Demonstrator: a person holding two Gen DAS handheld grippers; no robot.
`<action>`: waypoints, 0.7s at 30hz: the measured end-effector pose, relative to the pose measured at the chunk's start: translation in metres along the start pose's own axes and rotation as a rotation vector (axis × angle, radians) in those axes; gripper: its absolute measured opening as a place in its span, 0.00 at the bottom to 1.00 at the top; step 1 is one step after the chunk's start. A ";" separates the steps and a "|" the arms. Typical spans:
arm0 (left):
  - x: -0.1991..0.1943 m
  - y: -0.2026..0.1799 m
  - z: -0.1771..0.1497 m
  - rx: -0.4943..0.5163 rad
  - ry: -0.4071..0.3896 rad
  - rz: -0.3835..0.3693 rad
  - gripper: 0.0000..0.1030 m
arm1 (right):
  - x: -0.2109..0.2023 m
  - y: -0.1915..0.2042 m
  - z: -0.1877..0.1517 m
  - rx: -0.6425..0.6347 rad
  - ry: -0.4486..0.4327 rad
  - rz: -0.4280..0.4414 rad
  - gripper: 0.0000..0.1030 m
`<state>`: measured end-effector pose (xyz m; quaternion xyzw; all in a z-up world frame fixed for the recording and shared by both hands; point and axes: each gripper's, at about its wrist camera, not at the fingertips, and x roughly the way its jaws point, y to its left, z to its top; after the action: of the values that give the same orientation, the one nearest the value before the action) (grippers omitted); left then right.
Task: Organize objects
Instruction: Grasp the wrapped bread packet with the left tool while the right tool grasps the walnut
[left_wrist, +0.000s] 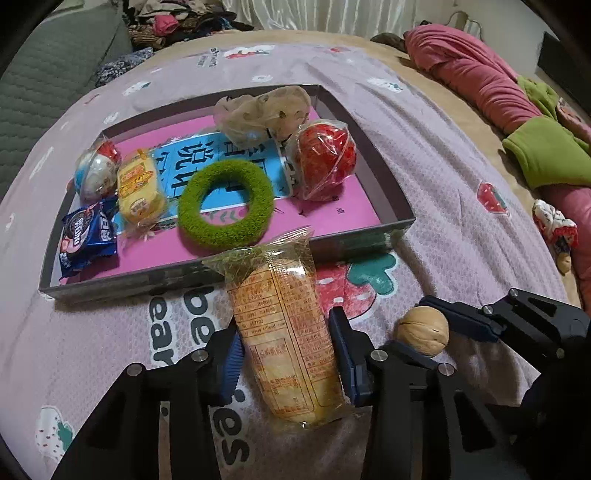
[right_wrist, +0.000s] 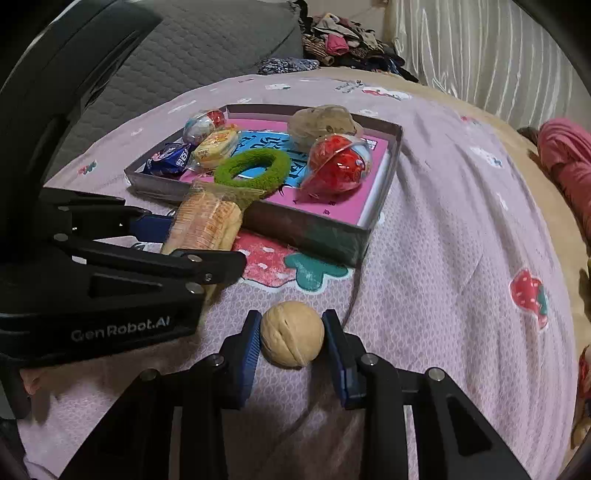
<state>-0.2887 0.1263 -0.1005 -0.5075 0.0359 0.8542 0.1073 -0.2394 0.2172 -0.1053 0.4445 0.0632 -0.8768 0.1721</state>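
Observation:
A shallow grey box (left_wrist: 354, 242) with a pink floor lies on the pink bedspread. My left gripper (left_wrist: 284, 343) is shut on a wrapped orange biscuit packet (left_wrist: 286, 332), just in front of the box's near wall; it also shows in the right wrist view (right_wrist: 207, 225). My right gripper (right_wrist: 291, 334) is shut on a walnut (right_wrist: 292, 333), to the right of the left gripper; the walnut also shows in the left wrist view (left_wrist: 423, 330). Whether either object rests on the bed, I cannot tell.
In the box lie a green fuzzy ring (left_wrist: 225, 205), a red wrapped ball (left_wrist: 325, 155), a beige scrunchie (left_wrist: 264, 110), a yellow snack packet (left_wrist: 140, 192), a blue biscuit packet (left_wrist: 88, 236) and a capsule ball (left_wrist: 96, 170). Pink and green bedding (left_wrist: 517, 110) lies right.

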 end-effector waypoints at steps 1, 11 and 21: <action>0.000 0.001 -0.001 0.001 0.000 0.002 0.43 | -0.001 0.000 0.000 0.002 -0.003 0.004 0.33; -0.011 0.016 -0.014 -0.011 -0.016 0.029 0.42 | -0.016 0.015 -0.001 -0.005 -0.028 0.018 0.33; -0.036 0.035 -0.038 -0.019 -0.061 0.064 0.42 | -0.027 0.034 -0.001 0.002 -0.056 0.023 0.33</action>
<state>-0.2472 0.0800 -0.0892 -0.4809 0.0409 0.8725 0.0762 -0.2115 0.1920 -0.0831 0.4207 0.0524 -0.8870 0.1833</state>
